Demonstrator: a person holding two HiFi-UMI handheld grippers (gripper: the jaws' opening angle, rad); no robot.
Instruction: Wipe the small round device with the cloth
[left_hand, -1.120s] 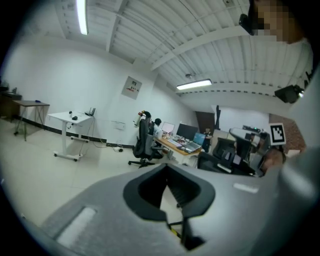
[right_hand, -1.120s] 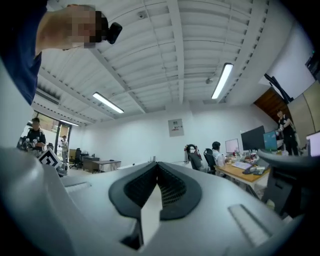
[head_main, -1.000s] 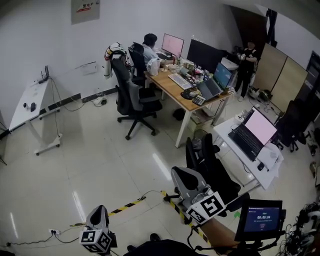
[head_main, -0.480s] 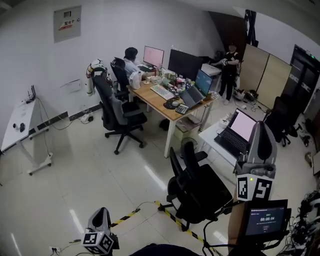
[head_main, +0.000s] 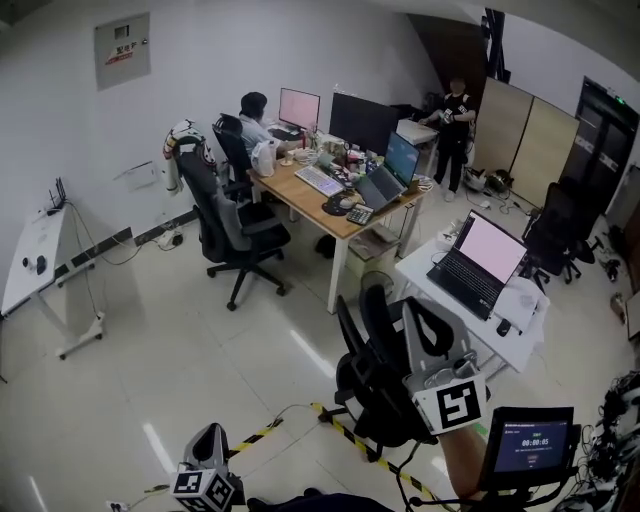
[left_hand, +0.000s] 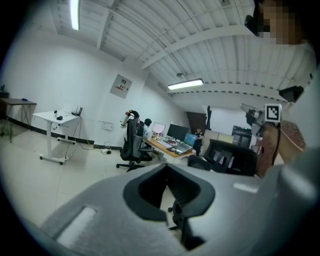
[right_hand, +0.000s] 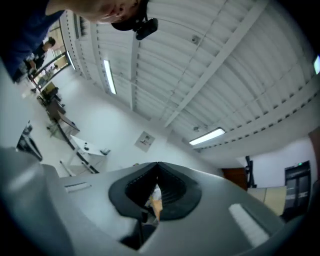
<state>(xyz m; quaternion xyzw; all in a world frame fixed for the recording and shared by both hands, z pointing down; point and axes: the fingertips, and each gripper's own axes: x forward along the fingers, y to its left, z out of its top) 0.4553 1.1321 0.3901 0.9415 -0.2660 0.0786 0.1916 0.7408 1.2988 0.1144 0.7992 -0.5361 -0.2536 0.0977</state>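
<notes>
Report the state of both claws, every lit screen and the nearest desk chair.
Left claw: shut, nothing gripped.
Right claw: shut, aimed up at the ceiling.
Black laptop on the white desk: open, screen lit pinkish white.
Small black timer screen: on.
Pink-lit monitor on the wooden desk: on.
Black swivel chair beside the wooden desk: unoccupied.

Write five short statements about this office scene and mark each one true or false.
The laptop on the white table is open. True.
The left hand-held gripper holds a cloth. False: its jaws are shut on nothing.
A person sits at the wooden desk. True.
The right hand-held gripper lies on the floor. False: it is held up in front of a black chair.
The floor tape is plain red. False: it is striped yellow and black.
</notes>
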